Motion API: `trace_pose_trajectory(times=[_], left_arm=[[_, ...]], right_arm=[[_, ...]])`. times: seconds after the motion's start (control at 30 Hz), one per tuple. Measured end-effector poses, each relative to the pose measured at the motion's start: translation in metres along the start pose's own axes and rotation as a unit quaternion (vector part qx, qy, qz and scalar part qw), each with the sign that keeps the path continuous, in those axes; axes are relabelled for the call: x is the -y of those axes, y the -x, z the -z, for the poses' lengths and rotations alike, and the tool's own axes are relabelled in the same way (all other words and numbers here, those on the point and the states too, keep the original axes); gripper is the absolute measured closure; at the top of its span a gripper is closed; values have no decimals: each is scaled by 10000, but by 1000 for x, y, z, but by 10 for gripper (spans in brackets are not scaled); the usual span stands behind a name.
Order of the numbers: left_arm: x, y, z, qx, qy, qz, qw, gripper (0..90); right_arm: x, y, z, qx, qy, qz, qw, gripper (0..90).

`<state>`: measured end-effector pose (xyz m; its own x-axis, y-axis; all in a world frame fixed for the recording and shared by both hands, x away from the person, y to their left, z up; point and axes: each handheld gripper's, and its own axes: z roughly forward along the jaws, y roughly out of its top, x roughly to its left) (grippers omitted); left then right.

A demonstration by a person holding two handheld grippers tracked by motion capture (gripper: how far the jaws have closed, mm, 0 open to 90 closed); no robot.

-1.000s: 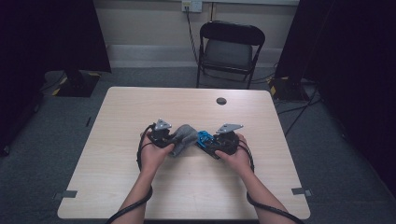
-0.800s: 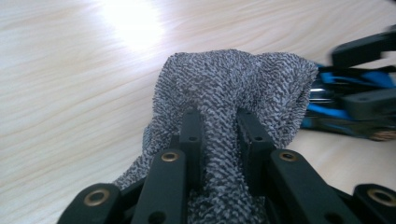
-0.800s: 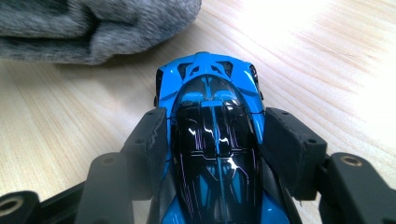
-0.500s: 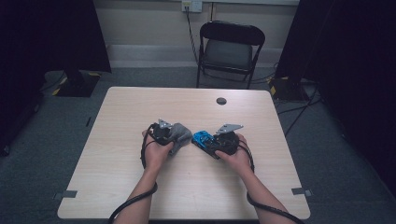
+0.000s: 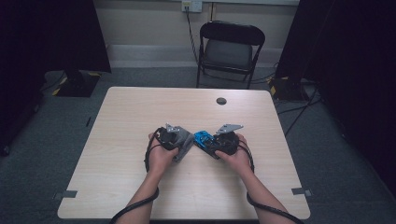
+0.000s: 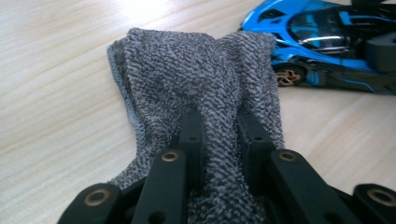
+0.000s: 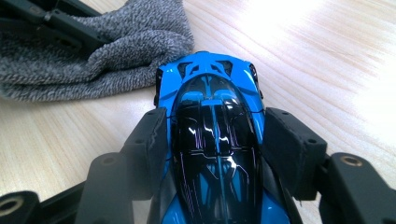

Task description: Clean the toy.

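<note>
Gripping the blue toy car [image 7: 215, 140] across its flanks, your right gripper [image 7: 215, 144] has a pad on each side of the cabin, so the car's long axis runs straight out along the jaws and its far end points away from you toward the grey knitted cloth [image 7: 93, 51]. That end sits just beside the cloth's edge, near enough that they may touch.

Your left gripper [image 6: 219, 135] is pinched tight on a bunched fold of the same cloth [image 6: 201, 79], which fans out beyond the fingertips and lies flat on the table [image 6: 56, 70]. Past the cloth and off to the right of those jaws, the car [image 6: 322, 42] lies broadside, its length crossing the left gripper's line.

From above, your two hands face each other at mid-table, left gripper [image 5: 173, 137] and right gripper [image 5: 219, 142], with cloth [image 5: 184, 142] and car [image 5: 203, 138] meeting between them. Any wiping stroke likely depends on keeping the car's side turned toward the cloth.
</note>
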<state>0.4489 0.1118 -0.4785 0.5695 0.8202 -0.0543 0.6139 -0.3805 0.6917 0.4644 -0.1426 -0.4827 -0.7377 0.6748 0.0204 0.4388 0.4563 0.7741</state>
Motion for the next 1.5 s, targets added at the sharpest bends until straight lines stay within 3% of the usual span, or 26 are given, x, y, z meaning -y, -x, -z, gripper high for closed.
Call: trace_pose_trajectory(times=[0.5,0.9,1.5], left_arm=[[10,20,10,207,-124,-270,9993,753],[10,35,11,443,-151,-568,9973,752],[10,62,5,904,-25,-660,9937,750]], right_arm=[[-1,-1,0,39,-47,0,10000,407],[-2,-1,0,41,-69,-3,10000,407],[-2,-1,0,42,-60,-4,10000,407]])
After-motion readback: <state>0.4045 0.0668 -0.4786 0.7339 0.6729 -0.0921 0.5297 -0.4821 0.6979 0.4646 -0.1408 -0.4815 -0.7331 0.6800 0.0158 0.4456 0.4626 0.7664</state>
